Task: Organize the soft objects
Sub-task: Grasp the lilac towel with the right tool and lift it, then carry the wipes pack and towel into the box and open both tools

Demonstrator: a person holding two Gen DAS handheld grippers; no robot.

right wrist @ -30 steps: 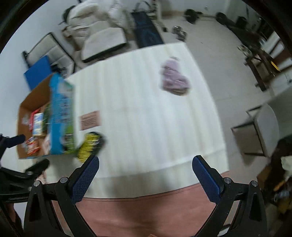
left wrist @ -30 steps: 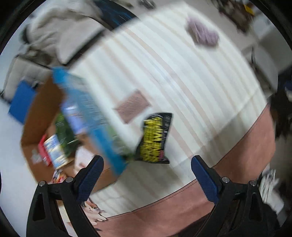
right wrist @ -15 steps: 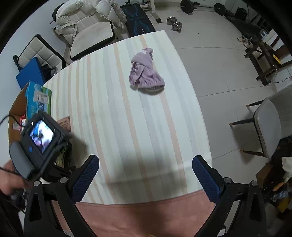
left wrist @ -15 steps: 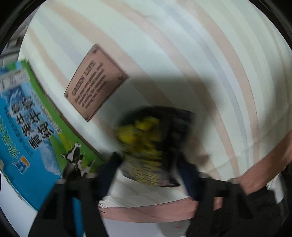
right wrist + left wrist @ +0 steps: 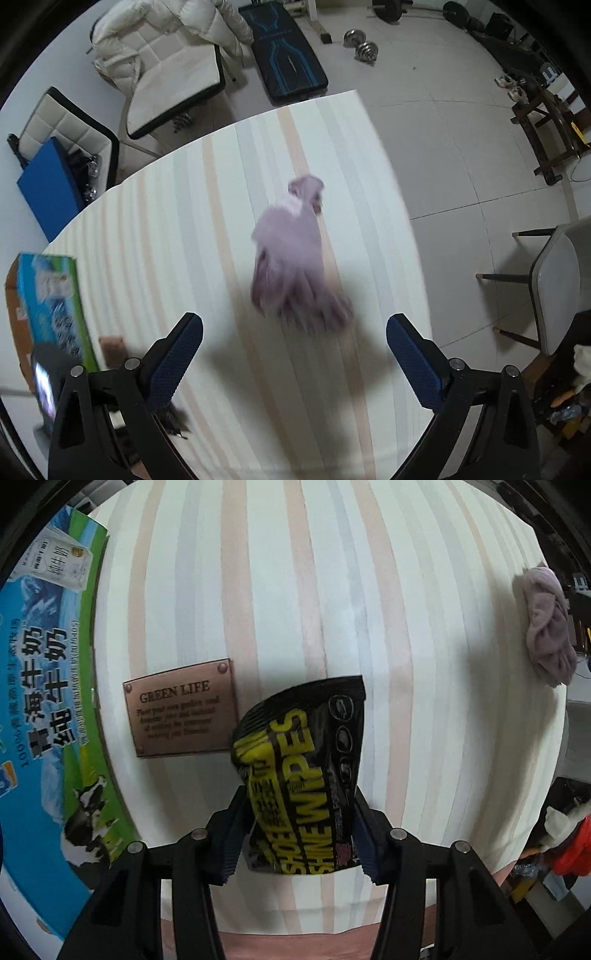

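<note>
Left hand-held gripper clamped on a shoe-wipes pouch; right hand-held gripper spread wide above a purple cloth.

The left hand-held gripper's two blue pads press the near end of the black-and-yellow shoe-wipes pouch from both sides; the pouch's long axis runs straight ahead from the pads, its far end pointing away and leaning slightly right, over the striped desk. Just ahead and to the left, a copper "GREEN LIFE" plaque lies flat on the desk, and farther left stands a blue-and-green milk carton box. The right hand-held gripper's fingers are wide apart with nothing between them; ahead of it, between the fingertips' lines, the crumpled purple cloth lies on the desk, blurred, its long axis running away from the gripper, narrow end farthest. Beyond the desk's far edge are a white chair and a dumbbell on the floor.
</note>
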